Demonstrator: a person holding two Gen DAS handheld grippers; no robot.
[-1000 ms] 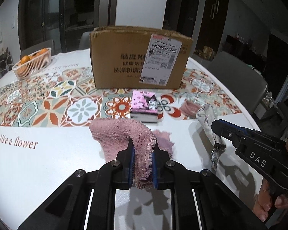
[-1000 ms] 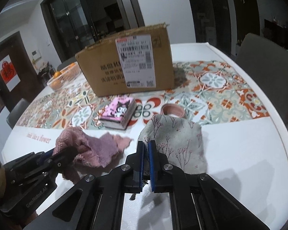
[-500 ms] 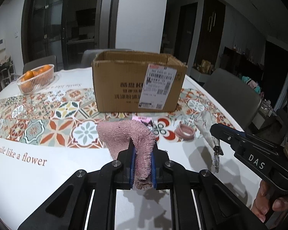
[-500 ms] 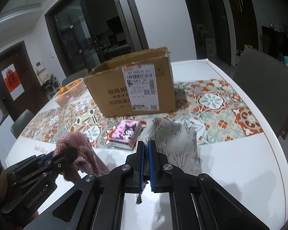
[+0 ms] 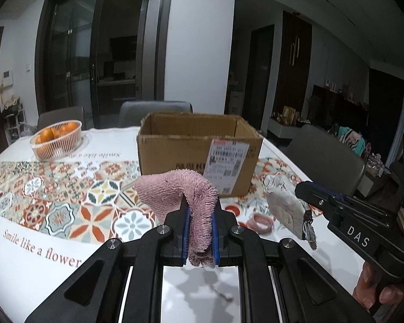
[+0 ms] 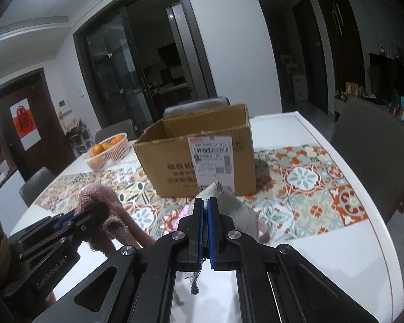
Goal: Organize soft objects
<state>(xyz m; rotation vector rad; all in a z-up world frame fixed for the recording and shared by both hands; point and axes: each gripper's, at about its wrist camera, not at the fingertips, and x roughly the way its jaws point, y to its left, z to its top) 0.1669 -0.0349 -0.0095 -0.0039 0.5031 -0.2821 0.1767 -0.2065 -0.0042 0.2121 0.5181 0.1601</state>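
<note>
The left gripper (image 5: 199, 212) is made of black plastic. Blue pads line the inside of its two fingers (image 5: 185, 223). Round silver screws are set in the black arms behind them, and shiny rails are seen at 6 o'clock. "GenRobot.AI" is printed in grey on its side in the right wrist view.

The right gripper (image 6: 205, 210) is built the same way, with black arms, blue pads and silver screws. "DAS" is printed in white letters on its side. A hand (image 5: 377, 293) is seen at 4 o'clock under its handle.
</note>
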